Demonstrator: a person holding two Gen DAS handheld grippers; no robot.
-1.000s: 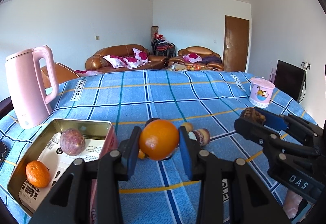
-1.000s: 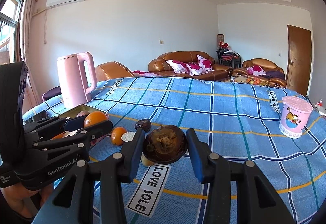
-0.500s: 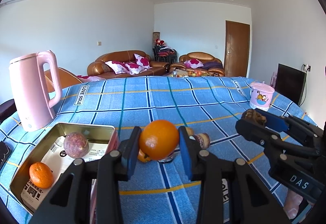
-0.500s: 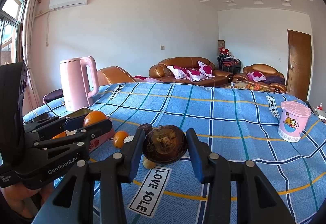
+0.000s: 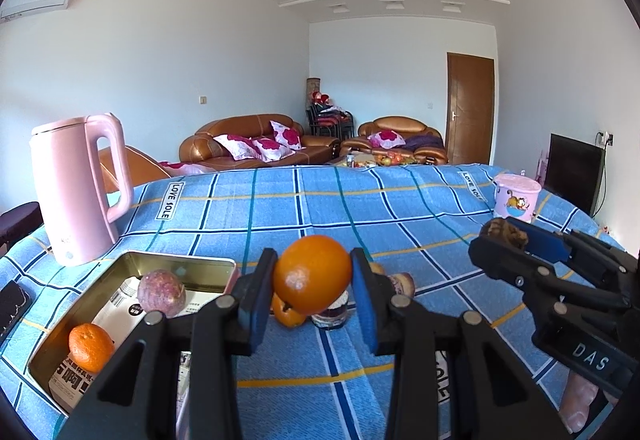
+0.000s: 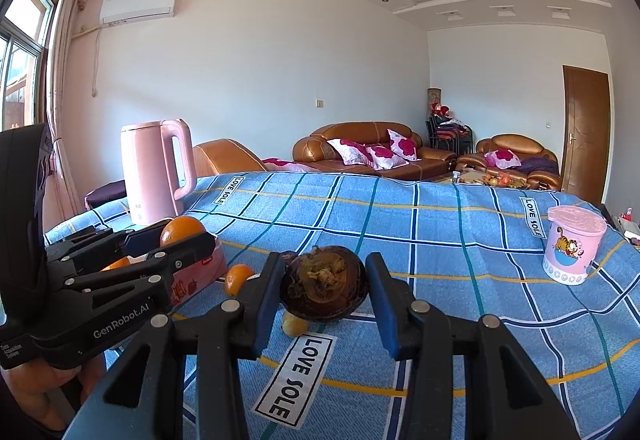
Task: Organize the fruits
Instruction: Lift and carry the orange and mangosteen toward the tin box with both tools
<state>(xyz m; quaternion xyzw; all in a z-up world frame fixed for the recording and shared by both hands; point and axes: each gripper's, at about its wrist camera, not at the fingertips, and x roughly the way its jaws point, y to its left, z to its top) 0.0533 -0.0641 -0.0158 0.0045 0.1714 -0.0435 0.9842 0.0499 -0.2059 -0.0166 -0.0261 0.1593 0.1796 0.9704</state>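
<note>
My left gripper is shut on an orange, held above the blue checked cloth. To its lower left lies an open gold tin holding a purple passion fruit and a small tangerine. My right gripper is shut on a dark brown mangosteen, also held off the cloth. In the left wrist view the right gripper shows at the right with the mangosteen. Loose fruit lies on the cloth: a tangerine, a small yellow fruit, and more half hidden behind the orange.
A pink kettle stands behind the tin at the left. A pink lidded cup stands at the right of the cloth. A dark phone lies at the left edge. A hand holds the left gripper. Sofas and a door lie beyond.
Both cameras have tilted upward a little, so the cloth and the fruit sit lower in the views. Both grips are unchanged.
</note>
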